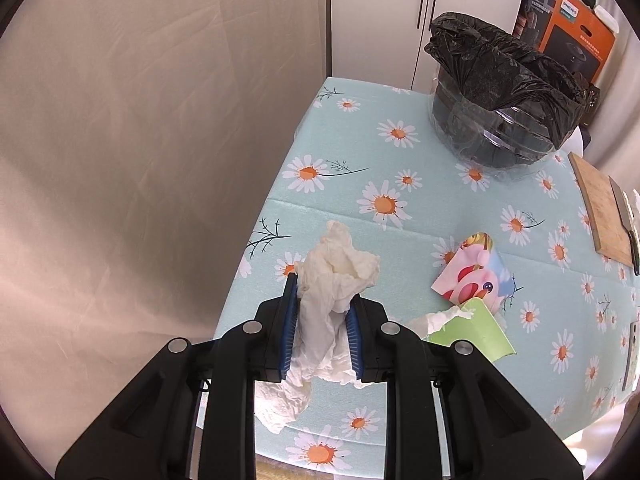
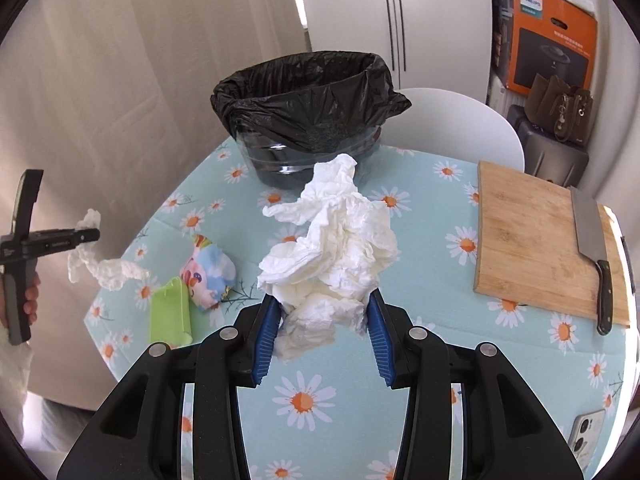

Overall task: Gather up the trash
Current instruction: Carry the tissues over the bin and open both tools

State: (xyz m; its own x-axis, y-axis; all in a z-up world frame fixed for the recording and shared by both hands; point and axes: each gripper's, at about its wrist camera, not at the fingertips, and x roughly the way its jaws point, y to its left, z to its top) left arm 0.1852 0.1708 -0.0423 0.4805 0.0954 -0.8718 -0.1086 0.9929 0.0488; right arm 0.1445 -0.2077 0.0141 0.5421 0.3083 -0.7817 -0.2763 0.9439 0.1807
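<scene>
My left gripper [image 1: 322, 296] is shut on a crumpled white tissue [image 1: 336, 280] above the table's left edge; it also shows in the right wrist view [image 2: 86, 236] at far left with its tissue [image 2: 100, 268] hanging. My right gripper [image 2: 322, 304] is shut on a larger crumpled white tissue [image 2: 336, 240], held above the table in front of the clear bin with a black bag [image 2: 308, 112]. The bin [image 1: 504, 92] stands at the table's far side. A pink cartoon wrapper [image 1: 472, 272] [image 2: 208, 276] and a green pack [image 1: 476, 332] [image 2: 170, 312] lie on the table.
The table has a light-blue daisy cloth [image 2: 440, 360]. A wooden cutting board [image 2: 536, 236] with a cleaver [image 2: 592, 248] lies at the right. A phone [image 2: 586, 432] lies near the front right. A white chair [image 2: 452, 120], boxes and curtains stand behind.
</scene>
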